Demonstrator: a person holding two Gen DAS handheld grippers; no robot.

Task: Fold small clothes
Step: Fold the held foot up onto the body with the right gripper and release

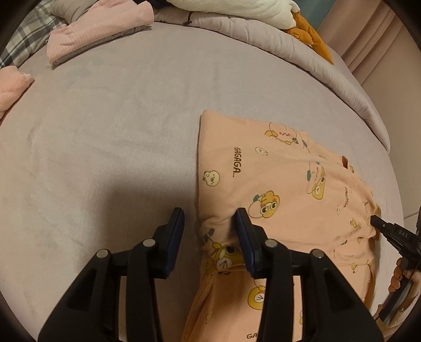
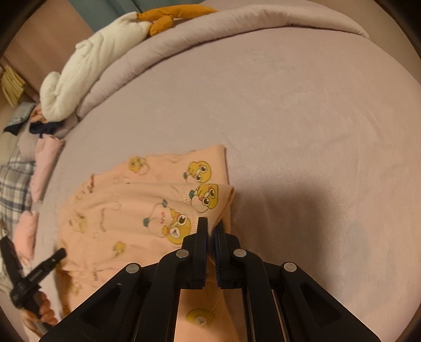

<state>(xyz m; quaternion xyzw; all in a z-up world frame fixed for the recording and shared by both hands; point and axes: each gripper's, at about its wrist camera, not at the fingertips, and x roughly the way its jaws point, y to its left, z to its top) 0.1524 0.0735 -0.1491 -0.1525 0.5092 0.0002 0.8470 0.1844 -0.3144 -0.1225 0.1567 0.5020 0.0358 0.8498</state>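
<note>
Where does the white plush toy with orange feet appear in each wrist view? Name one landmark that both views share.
Left wrist view: the white plush toy lies along the top edge, right of centre, orange feet pointing right.
Right wrist view: the white plush toy lies at upper left, orange feet at the top.
Shared landmark: the peach cartoon-print garment on the bed.

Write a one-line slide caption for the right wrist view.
Right gripper pinches a corner of the peach cartoon-print garment lying on the mauve bedsheet.
</note>
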